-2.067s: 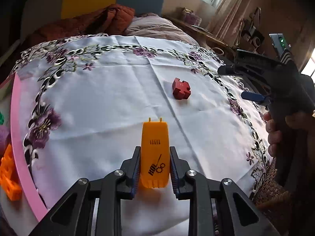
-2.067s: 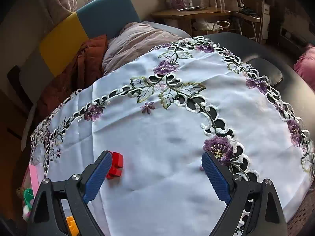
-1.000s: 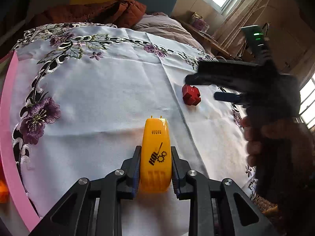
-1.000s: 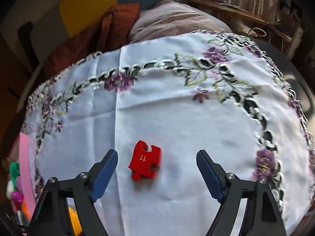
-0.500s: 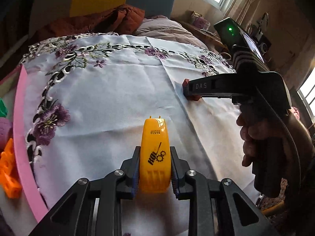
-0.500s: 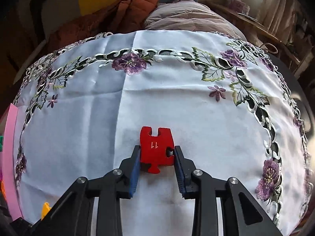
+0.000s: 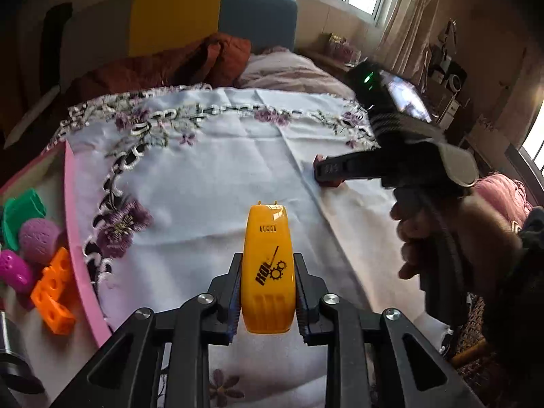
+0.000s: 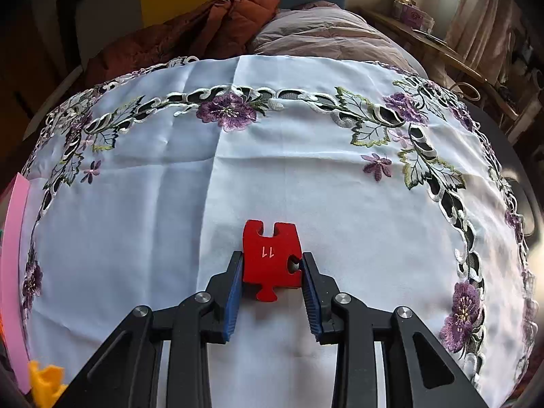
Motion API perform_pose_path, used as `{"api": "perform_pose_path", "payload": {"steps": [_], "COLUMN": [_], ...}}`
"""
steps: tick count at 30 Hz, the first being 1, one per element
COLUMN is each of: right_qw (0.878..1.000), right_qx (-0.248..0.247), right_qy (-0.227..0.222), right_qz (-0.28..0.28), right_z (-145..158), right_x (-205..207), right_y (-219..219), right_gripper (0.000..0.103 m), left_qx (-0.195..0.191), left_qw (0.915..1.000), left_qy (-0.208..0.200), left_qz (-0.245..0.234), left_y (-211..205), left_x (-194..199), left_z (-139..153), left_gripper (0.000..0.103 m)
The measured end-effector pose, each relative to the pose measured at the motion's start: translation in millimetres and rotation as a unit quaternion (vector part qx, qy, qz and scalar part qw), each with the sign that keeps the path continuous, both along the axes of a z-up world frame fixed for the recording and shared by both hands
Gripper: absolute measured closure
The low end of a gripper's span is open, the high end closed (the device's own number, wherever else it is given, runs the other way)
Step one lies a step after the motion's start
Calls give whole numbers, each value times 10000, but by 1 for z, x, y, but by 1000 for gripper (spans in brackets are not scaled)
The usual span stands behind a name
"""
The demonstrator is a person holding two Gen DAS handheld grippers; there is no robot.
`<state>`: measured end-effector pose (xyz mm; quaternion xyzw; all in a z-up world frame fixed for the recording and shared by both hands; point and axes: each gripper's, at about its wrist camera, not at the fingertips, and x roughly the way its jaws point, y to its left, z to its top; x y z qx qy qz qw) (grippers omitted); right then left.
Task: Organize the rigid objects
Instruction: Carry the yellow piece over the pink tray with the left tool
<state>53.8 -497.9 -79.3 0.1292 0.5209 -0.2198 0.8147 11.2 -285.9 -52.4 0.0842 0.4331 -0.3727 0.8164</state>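
Both pick-ups look made: the left gripper [image 7: 267,290] pinches an orange plastic piece [image 7: 267,272] above the near part of the embroidered tablecloth [image 7: 204,183], while the right gripper [image 8: 272,278] has just closed its blue pads on the sides of the red puzzle block [image 8: 272,258], which seems to lie on the cloth at centre. The step in hand is collecting loose pieces, and the likely goal is the pink-rimmed tray [image 7: 78,238] at the left edge, where other toys [image 7: 37,255] already lie. Next, I judge, the red block must be lifted clear without slipping and both loads carried left over the rim before release.
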Motion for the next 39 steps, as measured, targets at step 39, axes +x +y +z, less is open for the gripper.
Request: {"api": "perform_pose_path", "payload": {"steps": [39], "right_qw": [9996], "right_qx": [-188], "right_qy": [66], "right_qz": [194], "right_z": [2], "right_x": [0], "right_y": [4], "right_gripper": [71], "left_qx": [-1116], "left_qw": [9637], "left_qy": [488], "left_qz": [2377], "left_y": [283], "left_x": [17], "left_z": [46], "left_gripper": [77]}}
